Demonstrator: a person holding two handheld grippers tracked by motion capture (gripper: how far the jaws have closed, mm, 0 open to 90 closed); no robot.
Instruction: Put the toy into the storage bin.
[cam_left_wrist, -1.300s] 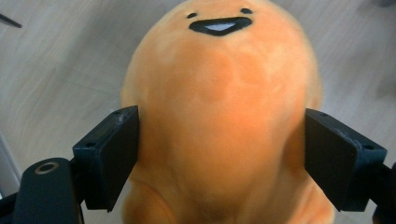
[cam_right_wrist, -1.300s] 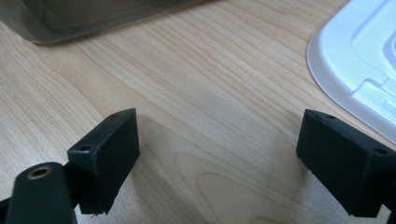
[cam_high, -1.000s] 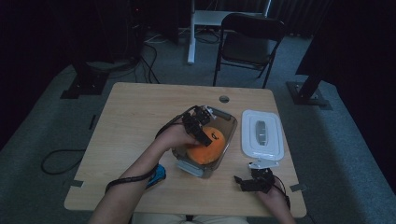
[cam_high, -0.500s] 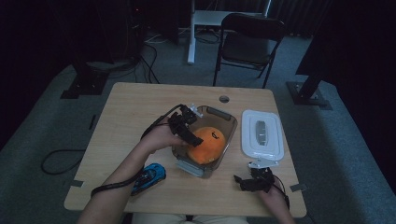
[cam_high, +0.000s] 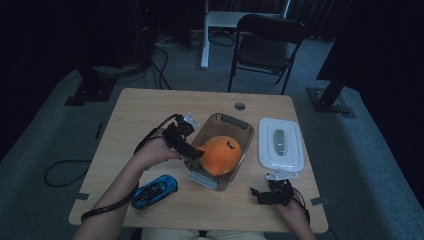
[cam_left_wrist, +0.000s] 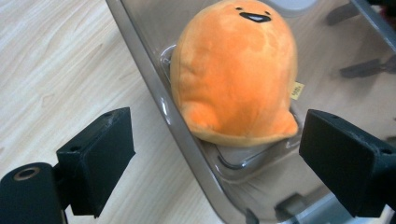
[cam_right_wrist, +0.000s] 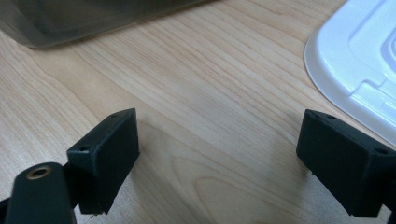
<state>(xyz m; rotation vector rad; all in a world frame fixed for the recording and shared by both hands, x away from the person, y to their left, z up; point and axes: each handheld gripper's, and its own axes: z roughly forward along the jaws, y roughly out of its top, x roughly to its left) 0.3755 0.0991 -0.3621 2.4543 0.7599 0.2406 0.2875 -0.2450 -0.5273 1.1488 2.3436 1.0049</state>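
Wooden table (cam_high: 150, 115), dark room. Plush (cam_high: 220, 154) sitting in bin (cam_high: 235, 125). Left gripper (cam_high: 192, 150) hovering at bin's rim, jaws apart, empty. Right gripper (cam_high: 262, 194) resting near lid (cam_high: 281, 145), jaws gaping.

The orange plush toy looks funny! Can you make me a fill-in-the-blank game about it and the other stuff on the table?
1. The orange plush toy sits inside the clear ____.
2. The white lid lies flat on the ____, beside the box.
3. The toy car near the table's front edge is ____ in colour.
4. The left tool has its jaws ____, holding nothing.

Missing words: box; table; blue; open
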